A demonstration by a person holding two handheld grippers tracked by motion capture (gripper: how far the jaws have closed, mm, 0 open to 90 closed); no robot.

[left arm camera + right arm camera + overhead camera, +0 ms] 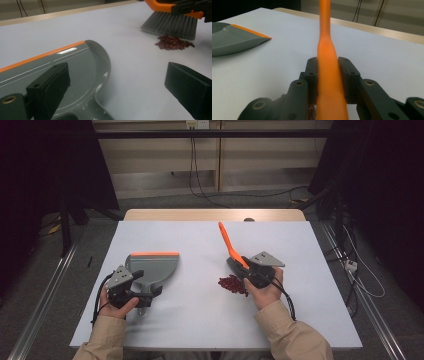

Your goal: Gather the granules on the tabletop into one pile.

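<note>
A grey dustpan (152,264) with an orange front lip lies flat at the left of the table, lip pointing away from the person. My left gripper (131,287) sits at its handle end. In the left gripper view the left gripper (117,75) is open, jaws wide apart, with the dustpan (75,65) under the left jaw. My right gripper (252,270) is shut on the orange handle of a brush (227,242). The brush bristles (170,25) rest on the table behind a small pile of red beans (232,284). In the right gripper view the right gripper (328,75) clamps the brush handle (325,50).
The white table top (200,320) has a wooden strip along its far edge (215,214). Metal rails run along both sides on the floor, and cables lie at the right (360,270). Both forearms wear beige sleeves (292,335).
</note>
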